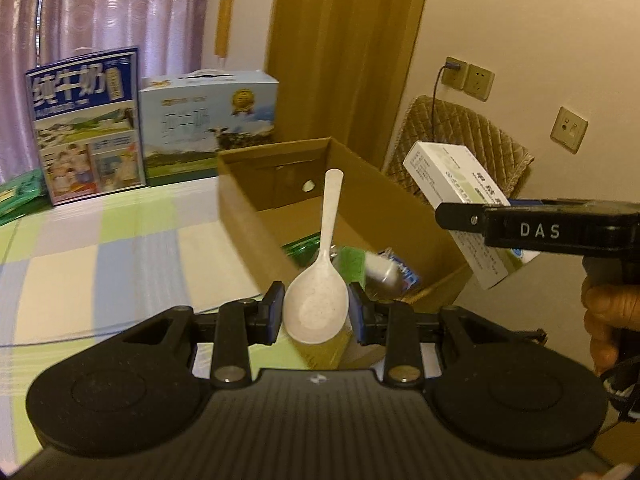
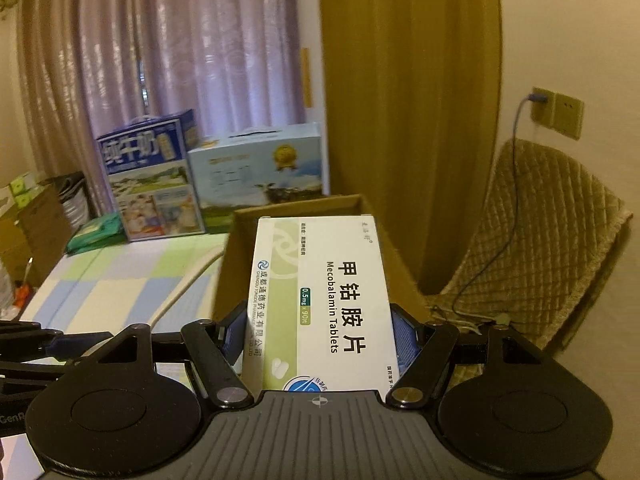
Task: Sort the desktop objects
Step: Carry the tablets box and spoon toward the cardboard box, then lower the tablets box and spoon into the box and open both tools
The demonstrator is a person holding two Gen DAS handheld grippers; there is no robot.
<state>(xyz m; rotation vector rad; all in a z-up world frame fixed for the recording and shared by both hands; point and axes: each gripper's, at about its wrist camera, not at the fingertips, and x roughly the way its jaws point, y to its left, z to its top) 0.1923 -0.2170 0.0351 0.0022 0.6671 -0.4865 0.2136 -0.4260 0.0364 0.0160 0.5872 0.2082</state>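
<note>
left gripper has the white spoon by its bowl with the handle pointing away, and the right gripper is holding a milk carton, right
Not quite. The left gripper does grip the white spoon by its bowl, handle pointing away. But the right gripper holds a Mecobalamin tablets box, not a milk carton, as the right wrist view shows. The milk cartons stand at the table's far side.

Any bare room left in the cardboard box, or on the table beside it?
The cardboard box is bare at its far end, by the holed wall; its near end is crowded with a bottle and packets. The checked tablecloth lies open between box and milk cartons.
</note>
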